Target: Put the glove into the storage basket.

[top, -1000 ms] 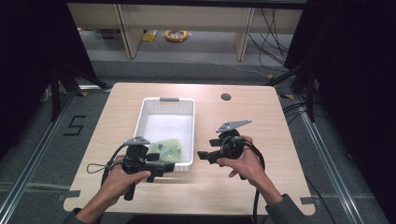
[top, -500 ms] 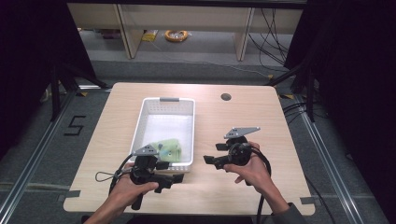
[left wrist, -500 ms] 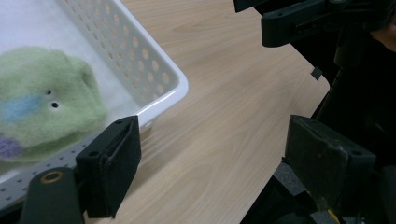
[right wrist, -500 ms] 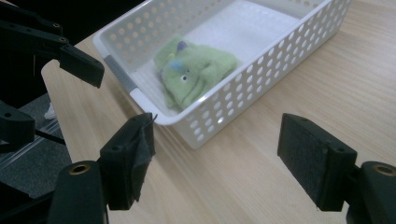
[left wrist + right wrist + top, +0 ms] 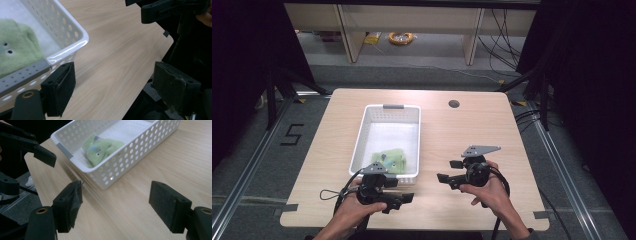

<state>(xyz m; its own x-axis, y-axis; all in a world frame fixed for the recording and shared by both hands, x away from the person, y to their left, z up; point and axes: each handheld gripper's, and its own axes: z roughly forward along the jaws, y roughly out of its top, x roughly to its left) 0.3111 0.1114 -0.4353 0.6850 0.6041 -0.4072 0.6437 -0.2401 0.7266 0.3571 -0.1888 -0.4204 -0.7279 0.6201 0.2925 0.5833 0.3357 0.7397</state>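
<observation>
The only writing I can read is a black "5" (image 5: 293,135) taped on the floor left of the counter (image 5: 472,130). My left hand-held gripper (image 5: 404,199) sits spread and empty at the near end of the white basket (image 5: 362,137); my right hand-held gripper (image 5: 449,171) is spread too, over bare wood. The green plush toy (image 5: 102,148) lies inside the basket's near end. Open counter runs right to the edge.
</observation>
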